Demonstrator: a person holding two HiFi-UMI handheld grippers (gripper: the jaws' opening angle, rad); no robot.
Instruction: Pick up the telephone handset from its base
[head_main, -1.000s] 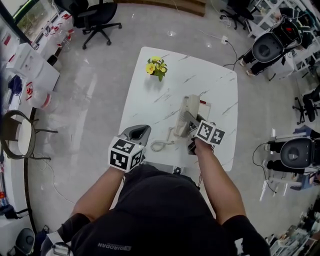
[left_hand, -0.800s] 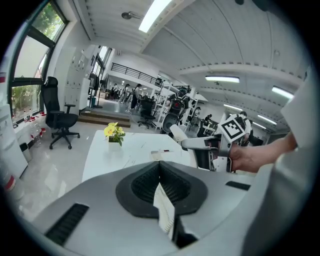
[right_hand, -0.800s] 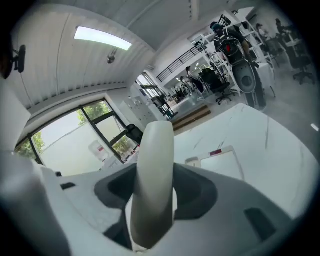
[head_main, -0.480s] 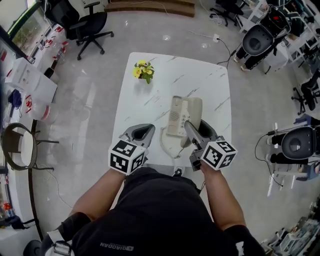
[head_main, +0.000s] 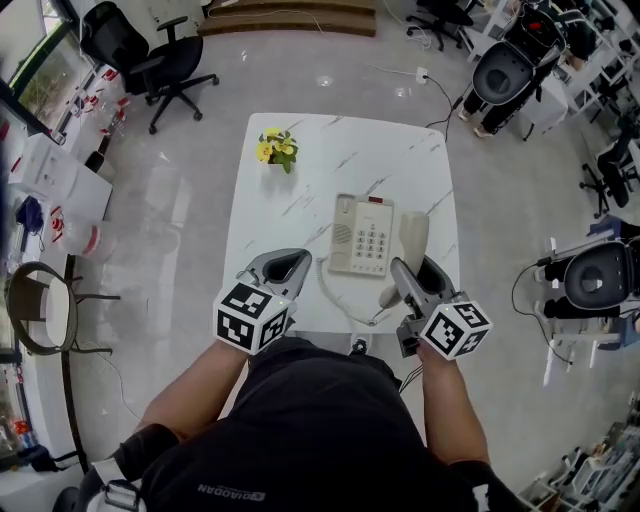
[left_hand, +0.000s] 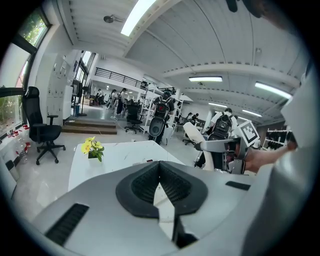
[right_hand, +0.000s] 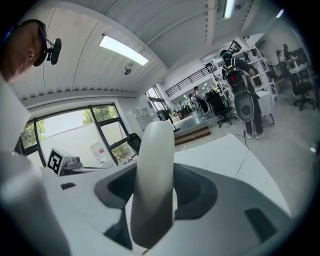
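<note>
A white marbled table (head_main: 300, 160) is seen from above, with a phone base (head_main: 365, 235) set near its middle, keypad up. The right gripper (head_main: 412, 270) is held just right of the base, at its near corner, and its jaws are clamped on the handset (head_main: 412, 240). The left gripper (head_main: 283, 265) is held to the left of the base, nearer the person, over the table's near edge; its jaws are drawn together, tips touching, and only the tabletop is glimpsed through the slit below them. The handset is kept off the base, just beside its right edge and roughly parallel to it, with its far end pointing away from the person. In the right gripper view it is seen standing upright between the two pads. A coiled cord (head_main: 330, 292) is looped from the base's left side, round in front of it, toward the handset's near end. A small bunch of yellow flowers (head_main: 275, 150) is placed well beyond the base, to its left.
</note>
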